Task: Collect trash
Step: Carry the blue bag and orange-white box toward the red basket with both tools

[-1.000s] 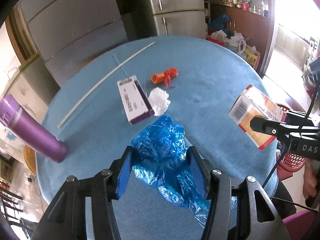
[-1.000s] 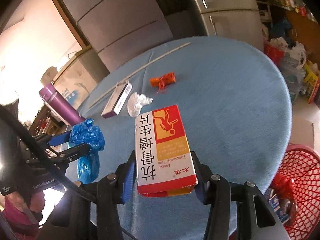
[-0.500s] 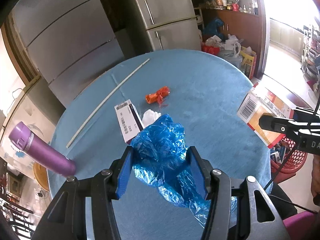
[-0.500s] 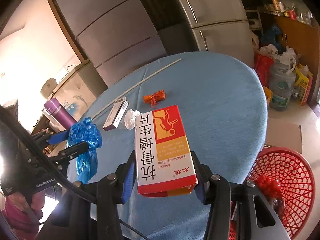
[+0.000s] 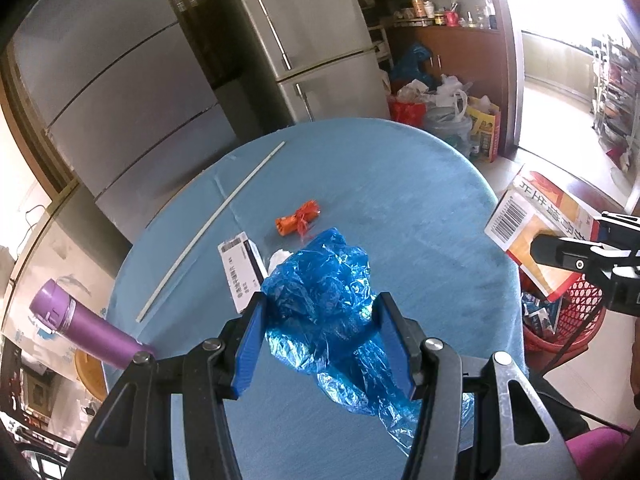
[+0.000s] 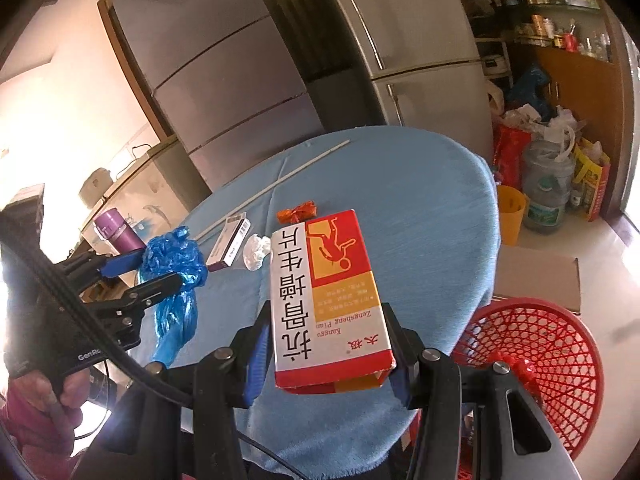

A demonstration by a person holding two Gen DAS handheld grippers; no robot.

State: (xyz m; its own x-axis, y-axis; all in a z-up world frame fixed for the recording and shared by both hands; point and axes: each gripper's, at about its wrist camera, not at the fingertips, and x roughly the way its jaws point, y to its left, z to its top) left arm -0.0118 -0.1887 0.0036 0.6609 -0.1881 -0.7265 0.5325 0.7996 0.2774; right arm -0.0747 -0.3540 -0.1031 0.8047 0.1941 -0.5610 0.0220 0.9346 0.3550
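Observation:
My left gripper point(image 5: 322, 340) is shut on a crumpled blue plastic bag point(image 5: 320, 300), held above the blue round table point(image 5: 420, 208); it also shows in the right wrist view point(image 6: 174, 268). My right gripper point(image 6: 326, 356) is shut on a red, white and orange medicine box point(image 6: 326, 292), held past the table's right edge near a red mesh basket point(image 6: 560, 360). The box also shows in the left wrist view point(image 5: 532, 232). On the table lie an orange wrapper point(image 5: 298, 220), a white crumpled tissue point(image 6: 256, 252) and a white and purple carton point(image 5: 240, 268).
A purple flask point(image 5: 80, 328) stands at the table's left edge. A long white stick point(image 5: 216, 224) lies across the far left. Refrigerators point(image 5: 312, 40) stand behind. Bags and bottles point(image 6: 552, 168) crowd the floor at the right. A flat cardboard sheet point(image 6: 536, 276) lies beside the basket.
Both grippers have risen and drawn back from the table with their loads. The right gripper with the box has shifted toward the red basket, which shows more fully now.

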